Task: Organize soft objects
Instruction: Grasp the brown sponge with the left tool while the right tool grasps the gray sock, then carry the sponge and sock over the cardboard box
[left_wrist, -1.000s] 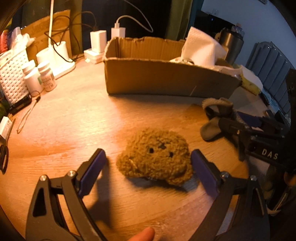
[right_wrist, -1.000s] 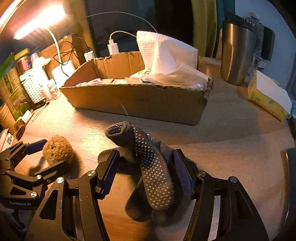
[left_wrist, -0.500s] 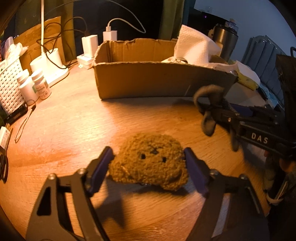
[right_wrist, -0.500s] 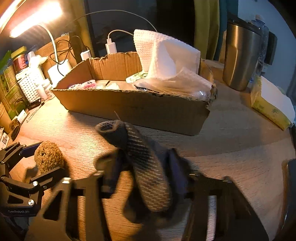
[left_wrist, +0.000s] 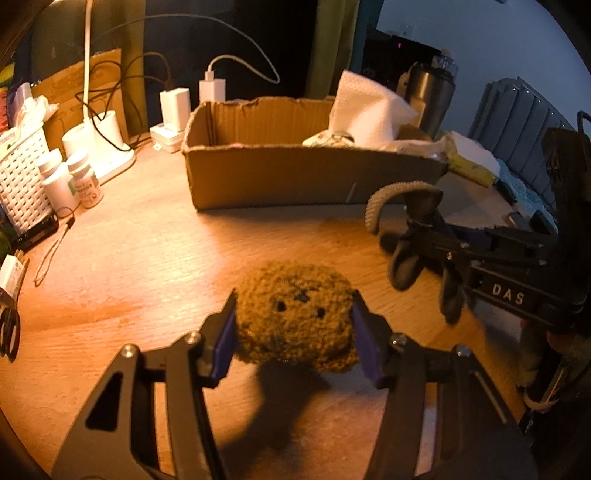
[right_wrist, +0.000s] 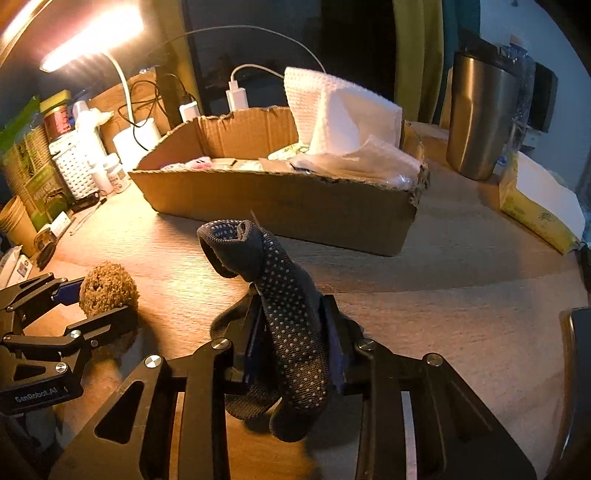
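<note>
My left gripper (left_wrist: 293, 343) is shut on a brown fuzzy plush toy (left_wrist: 293, 317) with a stitched face, held just above the wooden table (left_wrist: 147, 258). The plush also shows in the right wrist view (right_wrist: 107, 288), with the left gripper (right_wrist: 92, 302) around it. My right gripper (right_wrist: 291, 347) is shut on a dark grey dotted glove (right_wrist: 291, 321) that hangs over its fingers, lifted off the table. The glove (left_wrist: 402, 206) and right gripper (left_wrist: 424, 240) show at the right of the left wrist view. An open cardboard box (left_wrist: 295, 173) stands behind both.
The box (right_wrist: 295, 199) holds white paper towel (right_wrist: 340, 114) and small items. White basket (left_wrist: 18, 177), pill bottles (left_wrist: 85, 177), chargers (left_wrist: 175, 107) and lamp base stand at the left. A steel tumbler (right_wrist: 480, 118) and yellow tissue pack (right_wrist: 535, 210) stand at the right.
Both grippers closed: the left on the plush toy, the right on the glove. Both objects have been lifted off the table and brought nearer the box.
</note>
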